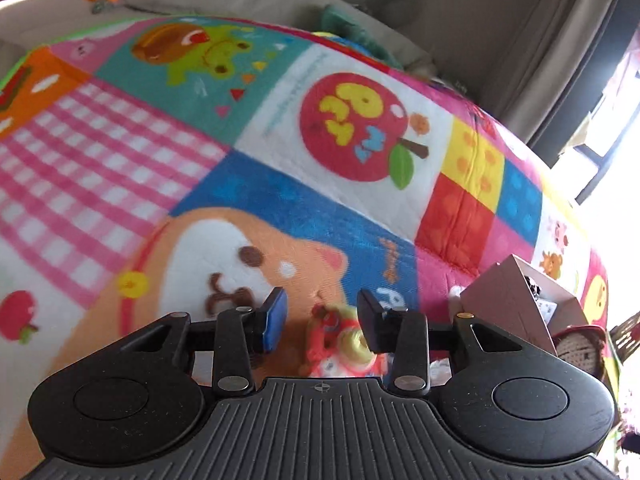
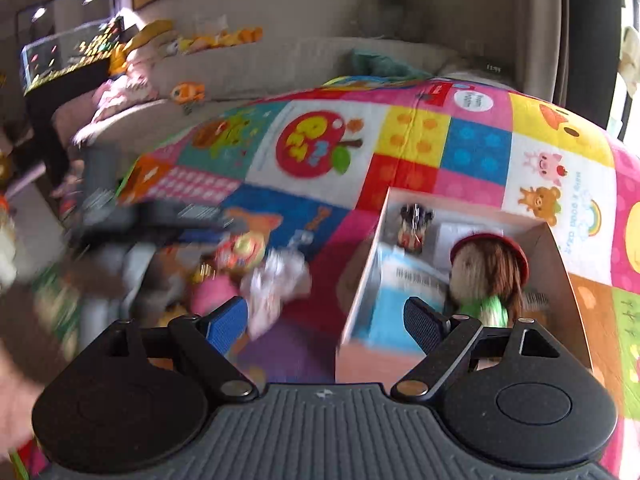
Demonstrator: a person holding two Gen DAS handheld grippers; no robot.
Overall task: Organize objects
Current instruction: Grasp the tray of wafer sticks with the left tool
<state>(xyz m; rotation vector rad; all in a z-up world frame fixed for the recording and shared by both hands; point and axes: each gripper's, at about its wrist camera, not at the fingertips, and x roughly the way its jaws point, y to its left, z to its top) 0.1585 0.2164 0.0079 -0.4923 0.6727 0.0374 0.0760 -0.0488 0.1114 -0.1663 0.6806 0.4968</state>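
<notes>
The cardboard box (image 2: 560,264) already holds a yarn-haired doll (image 2: 490,270), while the left claw (image 1: 320,320), half open, straddles a loose red-and-yellow toy (image 1: 340,340) on the play mat (image 1: 280,184) without gripping, and the right claw (image 2: 326,326) gapes wide and empty.

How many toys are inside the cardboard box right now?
2: a crocheted doll with a red hat at the box's right side, and a small dark figure at its far end. Others may be hidden.
</notes>
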